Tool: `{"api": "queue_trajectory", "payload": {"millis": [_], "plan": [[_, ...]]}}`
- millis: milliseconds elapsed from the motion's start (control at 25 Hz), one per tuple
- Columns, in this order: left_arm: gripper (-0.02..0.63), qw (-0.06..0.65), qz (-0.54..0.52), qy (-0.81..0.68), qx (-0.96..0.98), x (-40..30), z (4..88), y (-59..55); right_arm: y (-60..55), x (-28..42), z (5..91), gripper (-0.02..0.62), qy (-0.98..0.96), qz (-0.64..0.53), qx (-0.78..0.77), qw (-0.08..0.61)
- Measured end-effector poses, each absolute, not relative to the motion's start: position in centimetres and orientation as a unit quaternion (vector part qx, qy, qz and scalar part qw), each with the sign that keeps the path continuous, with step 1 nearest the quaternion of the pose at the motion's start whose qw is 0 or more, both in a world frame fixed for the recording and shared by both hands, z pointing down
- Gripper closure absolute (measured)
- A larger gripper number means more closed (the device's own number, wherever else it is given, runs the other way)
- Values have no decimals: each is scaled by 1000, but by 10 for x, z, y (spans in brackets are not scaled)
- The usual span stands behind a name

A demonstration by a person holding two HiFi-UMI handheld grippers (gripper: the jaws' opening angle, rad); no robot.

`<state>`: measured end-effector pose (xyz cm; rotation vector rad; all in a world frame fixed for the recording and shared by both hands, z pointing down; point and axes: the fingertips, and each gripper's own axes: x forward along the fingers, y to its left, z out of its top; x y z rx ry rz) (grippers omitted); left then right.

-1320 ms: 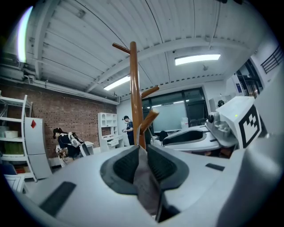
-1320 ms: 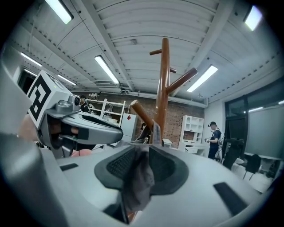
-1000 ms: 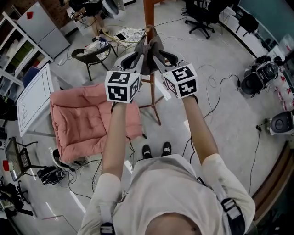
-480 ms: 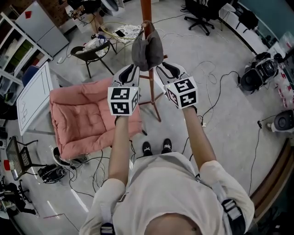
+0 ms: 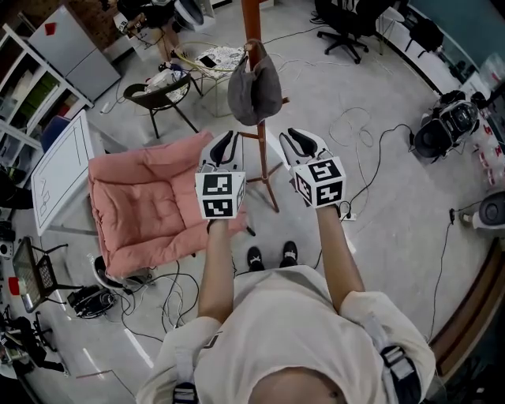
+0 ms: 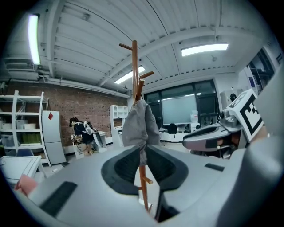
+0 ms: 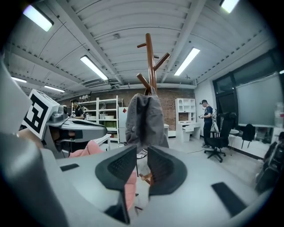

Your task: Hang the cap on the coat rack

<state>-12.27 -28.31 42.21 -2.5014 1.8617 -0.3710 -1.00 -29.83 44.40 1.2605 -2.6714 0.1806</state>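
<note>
Both grippers had dropped lower and pulled back toward the person since a second before, when they were up at the cap. They now sat clear of it, and the cap stayed behind on the rack.

Seen from the head view, the limp grey fabric cap (image 5: 254, 88) hung from a short peg of the reddish-brown wooden coat rack (image 5: 252, 16), draped against the pole with its crown sagging downward. The left gripper (image 5: 225, 142) and the right gripper (image 5: 300, 142) were side by side below the cap, each apart from it, their marker cubes facing the camera. A quilted pink cushion (image 5: 150, 205) lay on the floor to the left of the rack's feet, and a white board (image 5: 59, 166) leaned beyond it.

In the left gripper view, the left gripper (image 6: 143, 155) had its dark pads close together with a narrow slit between them and nothing in it. The cap (image 6: 140, 126) and the rack's pole (image 6: 135, 66) showed farther off, in line with the slit, and the right gripper (image 6: 208, 135) was off to the side.

In the right gripper view, the right gripper (image 7: 142, 155) had just been closing, yet a gap remained between its ribbed pads and it gripped nothing. The cap (image 7: 145, 119) hung ahead on the rack (image 7: 151, 66), well clear of the pads. The left gripper (image 7: 80, 126) appeared alongside, with the pink cushion (image 7: 91, 148) below it.
</note>
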Motion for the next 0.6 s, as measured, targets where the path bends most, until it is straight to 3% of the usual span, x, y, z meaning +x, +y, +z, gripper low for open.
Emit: {"api": "queue_trajectory", "payload": {"millis": [160,600], "plan": [[584,8,-134,601,-788,-126,426,-273,-290,-6,447,537,-896,72,431,77],[600,-6,-122,596,-793,-123,447,-250,-266,-9,464,591,-903,101,412,63]]}}
